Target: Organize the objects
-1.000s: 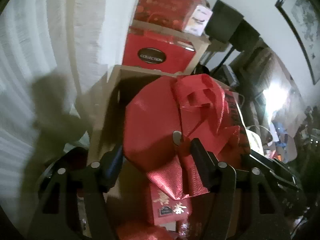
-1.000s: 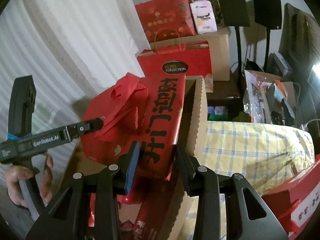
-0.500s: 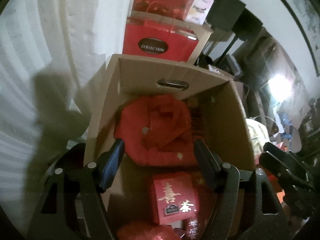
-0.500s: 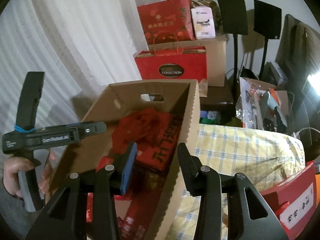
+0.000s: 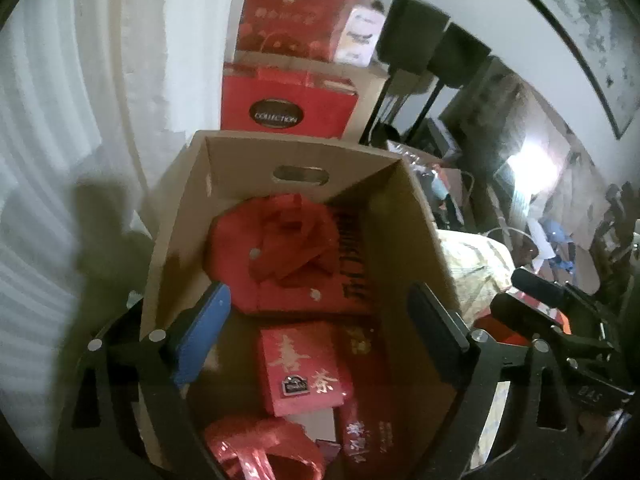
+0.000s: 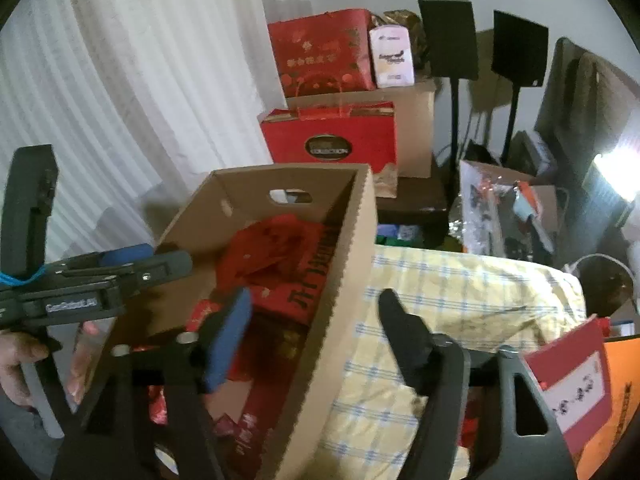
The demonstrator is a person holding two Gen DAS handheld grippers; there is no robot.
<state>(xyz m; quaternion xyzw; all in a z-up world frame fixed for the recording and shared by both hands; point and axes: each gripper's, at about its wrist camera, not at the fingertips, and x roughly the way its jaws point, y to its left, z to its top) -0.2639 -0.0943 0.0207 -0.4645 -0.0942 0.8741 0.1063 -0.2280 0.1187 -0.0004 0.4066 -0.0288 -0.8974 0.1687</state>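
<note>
Left wrist view: the left tongs (image 5: 318, 332) hang apart, empty, above the cardboard box (image 5: 180, 216); the red fabric bag (image 5: 280, 252) lies inside at the far end, soft, light, best pinched by its loose handles.

Right wrist view: the right tongs (image 6: 312, 332) gape empty, straddling the box wall.

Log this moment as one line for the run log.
left gripper: open, empty | right gripper: open, empty | red bag: inside cardboard box | step: bag placed
</note>
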